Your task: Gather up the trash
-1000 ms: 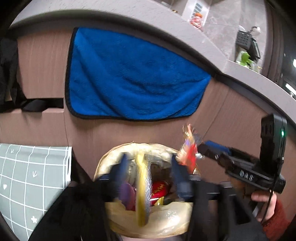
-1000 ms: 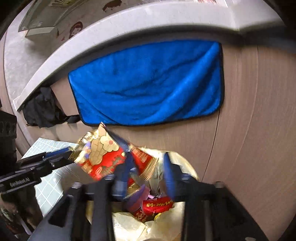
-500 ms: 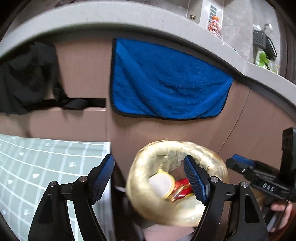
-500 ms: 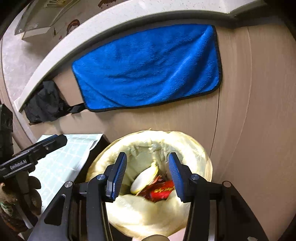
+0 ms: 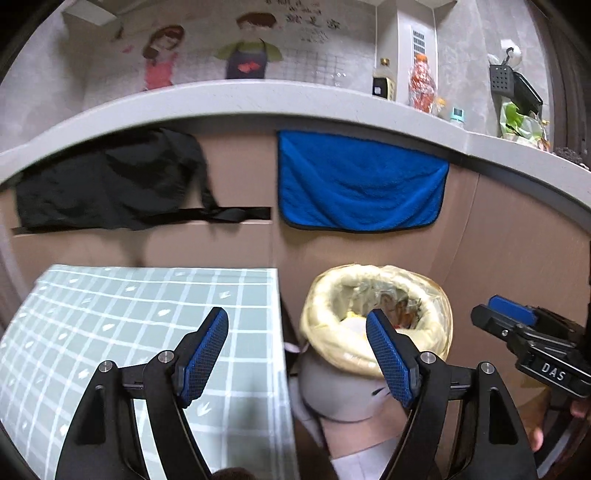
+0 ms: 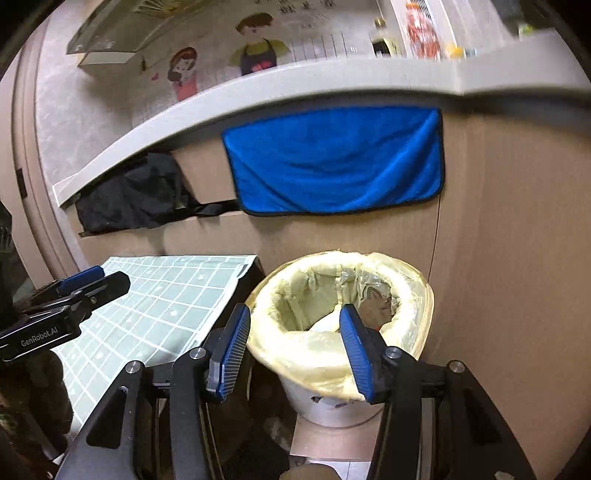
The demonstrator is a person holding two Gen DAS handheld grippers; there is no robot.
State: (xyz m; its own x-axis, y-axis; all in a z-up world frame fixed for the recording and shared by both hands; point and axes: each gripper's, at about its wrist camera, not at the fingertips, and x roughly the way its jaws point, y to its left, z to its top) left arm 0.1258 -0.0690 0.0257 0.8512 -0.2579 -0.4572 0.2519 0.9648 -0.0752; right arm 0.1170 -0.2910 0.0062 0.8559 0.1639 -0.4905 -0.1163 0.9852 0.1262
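Both empty: left gripper [image 5: 297, 343] spread wide over the checkered table [image 5: 122, 314] edge, right gripper [image 6: 291, 338] spread above the lined bin [image 6: 413, 291], probably so wrappers fall straight in. Trash low inside the bin's liner, at 1 o'clock from the left fingers, partly hidden. Little room beyond: cabinet wall with blue towel [image 6: 332, 162] at 12 o'clock, table edge close at 9 o'clock of the bin.

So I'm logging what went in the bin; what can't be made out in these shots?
- Bin contents: left wrist view, mostly hidden by the liner and the left claw; only scraps show.
- Bin bottom: right wrist view, hidden behind the right claw.
- Shelf bottles: right wrist view, blurred.
- Bin base: cut off below.
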